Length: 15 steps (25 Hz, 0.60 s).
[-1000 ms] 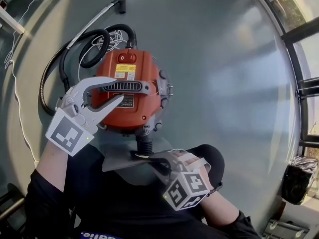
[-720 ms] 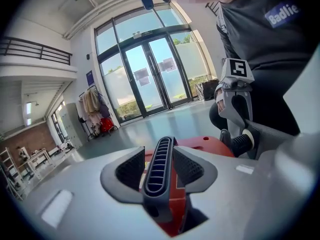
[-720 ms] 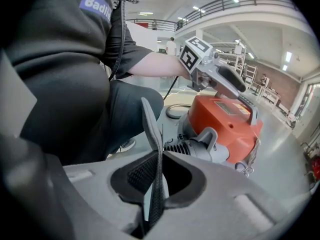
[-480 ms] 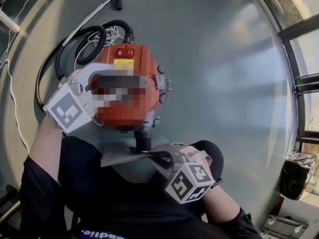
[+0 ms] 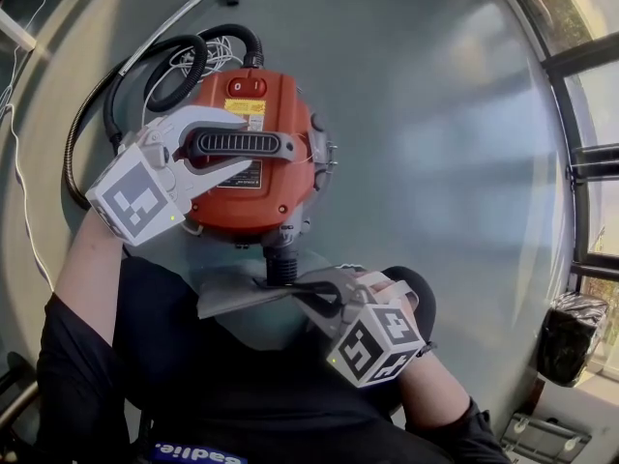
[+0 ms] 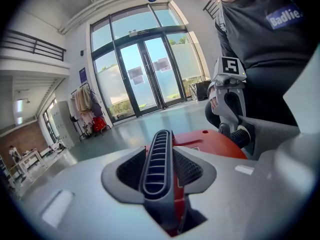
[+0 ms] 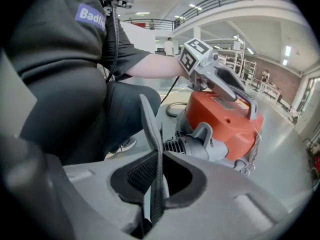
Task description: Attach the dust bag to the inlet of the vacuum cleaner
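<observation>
A: So where does the dust bag (image 5: 232,298) sit relative to the inlet (image 5: 281,264)?

B: Right at it. The inlet is the short ribbed stub on the near side of the orange vacuum cleaner (image 5: 256,191), which stands on the floor (image 5: 435,162). The right hand-held gripper (image 5: 302,296) is clamped on the bag's edge. That edge lies just beside the stub's mouth, straight ahead of the jaws.

A: And the axes?

B: The stub points out of the body toward the bottom of the head view. The bag stretches crosswise to that, trailing off to the left. I judge the bag's opening must be squared to the stub and pushed along its line. Whether the opening already laps the mouth, I cannot tell.

A: Which hand is nearer?

B: The right, by far. The left hand-held gripper (image 5: 242,145) is up on the carrying handle (image 6: 157,159). Its jaws are closing with the handle between them and the pads against its sides, likely to steady the machine.

A: How does the bag look?

B: Grey, thin, flat and limp. In the right gripper view it is a slim sheet standing on edge between the pads.
</observation>
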Tool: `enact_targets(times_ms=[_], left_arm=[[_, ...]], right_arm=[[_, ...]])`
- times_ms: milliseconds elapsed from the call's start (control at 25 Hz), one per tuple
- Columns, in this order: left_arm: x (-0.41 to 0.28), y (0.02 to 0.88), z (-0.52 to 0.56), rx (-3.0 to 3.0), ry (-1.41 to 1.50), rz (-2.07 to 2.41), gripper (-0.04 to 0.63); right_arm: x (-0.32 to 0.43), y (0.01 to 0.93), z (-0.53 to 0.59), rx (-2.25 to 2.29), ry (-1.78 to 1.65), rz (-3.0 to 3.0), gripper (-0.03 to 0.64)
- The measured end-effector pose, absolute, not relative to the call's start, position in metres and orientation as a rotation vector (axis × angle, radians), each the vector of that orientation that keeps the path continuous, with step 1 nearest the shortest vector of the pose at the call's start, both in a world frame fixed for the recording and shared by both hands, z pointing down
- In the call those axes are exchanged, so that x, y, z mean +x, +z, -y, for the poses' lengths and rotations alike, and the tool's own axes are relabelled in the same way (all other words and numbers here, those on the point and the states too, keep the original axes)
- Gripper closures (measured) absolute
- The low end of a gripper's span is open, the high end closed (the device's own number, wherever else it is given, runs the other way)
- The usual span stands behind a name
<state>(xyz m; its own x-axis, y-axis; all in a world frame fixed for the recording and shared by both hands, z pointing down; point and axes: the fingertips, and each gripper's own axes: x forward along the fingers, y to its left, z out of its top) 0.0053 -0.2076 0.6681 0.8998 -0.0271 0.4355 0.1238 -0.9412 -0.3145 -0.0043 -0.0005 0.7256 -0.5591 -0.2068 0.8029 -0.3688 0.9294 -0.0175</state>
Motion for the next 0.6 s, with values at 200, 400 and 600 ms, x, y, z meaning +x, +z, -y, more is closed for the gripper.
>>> enact_targets(times_ms=[200, 400, 600], left_arm=[[0.0059, 0.6685, 0.2078, -2.724, -0.627, 0.065, 0.425], [0.0056, 0.6694, 0.2080, -2.709, -0.631, 0.048, 0.426], [0.0058, 0.6694, 0.2085, -2.710, -0.636, 0.047, 0.428]], right_arm=[[-0.0088, 0.7303, 0.0036, 0.343, 0.201, 2.150, 0.597], [-0.0079, 0.7298, 0.0024, 0.338, 0.188, 2.126, 0.600], [-0.0021, 0.7349, 0.0023, 0.343, 0.185, 2.131, 0.598]])
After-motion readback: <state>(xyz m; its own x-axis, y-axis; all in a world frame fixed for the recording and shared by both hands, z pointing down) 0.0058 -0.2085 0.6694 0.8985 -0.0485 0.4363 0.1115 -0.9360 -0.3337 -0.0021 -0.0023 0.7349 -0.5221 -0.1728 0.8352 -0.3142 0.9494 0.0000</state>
